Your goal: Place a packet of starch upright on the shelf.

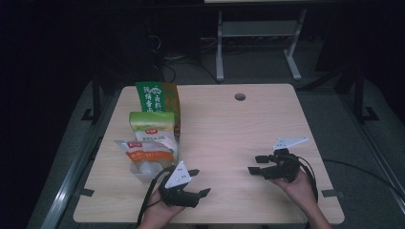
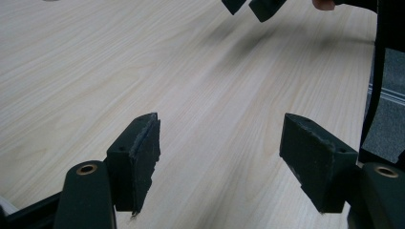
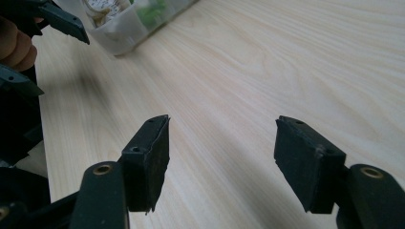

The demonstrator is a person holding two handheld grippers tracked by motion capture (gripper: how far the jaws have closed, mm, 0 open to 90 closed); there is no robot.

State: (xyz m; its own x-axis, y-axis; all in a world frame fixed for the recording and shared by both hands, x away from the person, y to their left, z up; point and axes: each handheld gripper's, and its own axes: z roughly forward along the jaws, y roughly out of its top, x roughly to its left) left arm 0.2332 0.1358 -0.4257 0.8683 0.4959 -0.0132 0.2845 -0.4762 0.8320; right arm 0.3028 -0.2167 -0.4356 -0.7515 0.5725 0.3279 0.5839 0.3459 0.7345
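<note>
Opening stage, nothing gripped: left gripper (image 1: pixel 203 182) and right gripper (image 1: pixel 254 164) hover over bare tabletop (image 1: pixel 229 124), jaws spread and empty, food packets (image 1: pixel 148 143) stacked at the left edge, nearest the left gripper; next, likely a reach toward them.

Clear snack bag (image 1: pixel 144 160) — lying flat.

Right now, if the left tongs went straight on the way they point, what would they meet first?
Probably the right tongs: they sit ahead of the open left tongs across bare table, though depth is unclear.
</note>
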